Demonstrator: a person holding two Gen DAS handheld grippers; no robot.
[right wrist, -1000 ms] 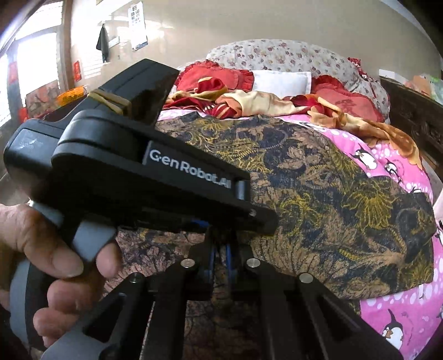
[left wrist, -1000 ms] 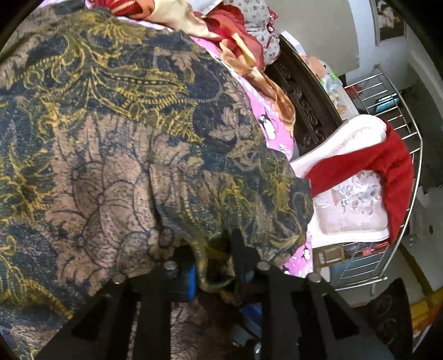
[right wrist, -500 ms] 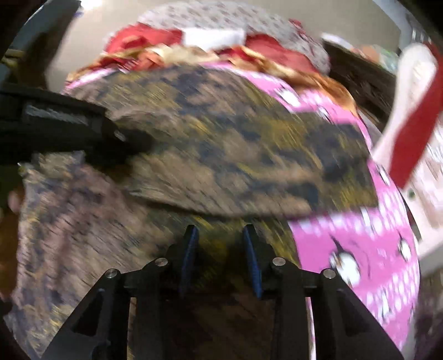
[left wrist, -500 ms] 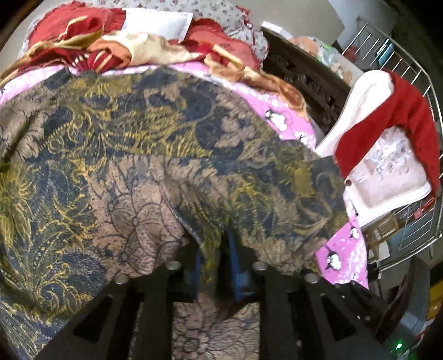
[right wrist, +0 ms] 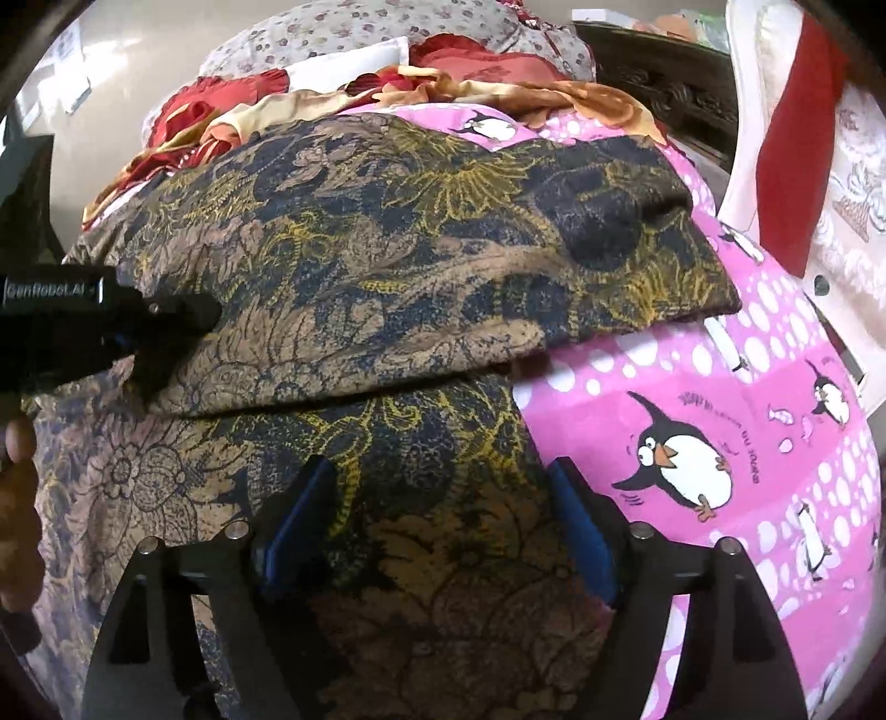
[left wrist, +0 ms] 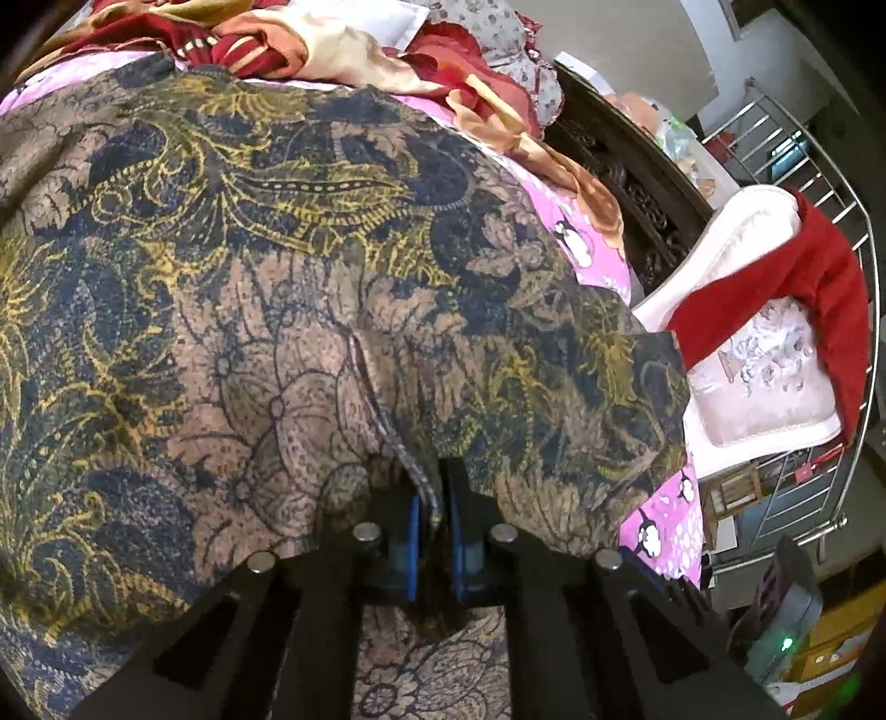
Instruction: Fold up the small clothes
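A brown, black and gold floral garment (left wrist: pixel 310 310) lies spread across a bed covered by a pink penguin-print sheet (right wrist: pixel 720 421), one layer folded over another so that a soft fold edge crosses the middle of the right wrist view. The left gripper (left wrist: pixel 433 498) has its blue-padded jaws drawn together on a raised seam of the garment, the hem pinched upright between the pads near the bottom centre of its own view. In the right wrist view the same tool enters from the left edge as a black body lettered "GenRobot.AI", its tip pressed into the upper layer of cloth, with part of the person's hand (right wrist: pixel 19 498) visible at the frame edge below it. The right gripper (right wrist: pixel 437 498) hovers low over the lower layer of the garment, its jaws wide apart and opening, the patterned cloth lying beneath and between the blue pads without being pressed; whether the pads brush the fabric is hard to judge from this angle. At the head of the bed sits a heap of red and cream bedding (right wrist: pixel 343 99) with a floral pillow (right wrist: pixel 387 27) behind it. To the right of the bed stands a dark carved wooden frame (left wrist: pixel 626 166), and beyond it a metal rack (left wrist: pixel 819 183) carrying a pale cushion (left wrist: pixel 758 376) draped with a red cloth (left wrist: pixel 803 282).
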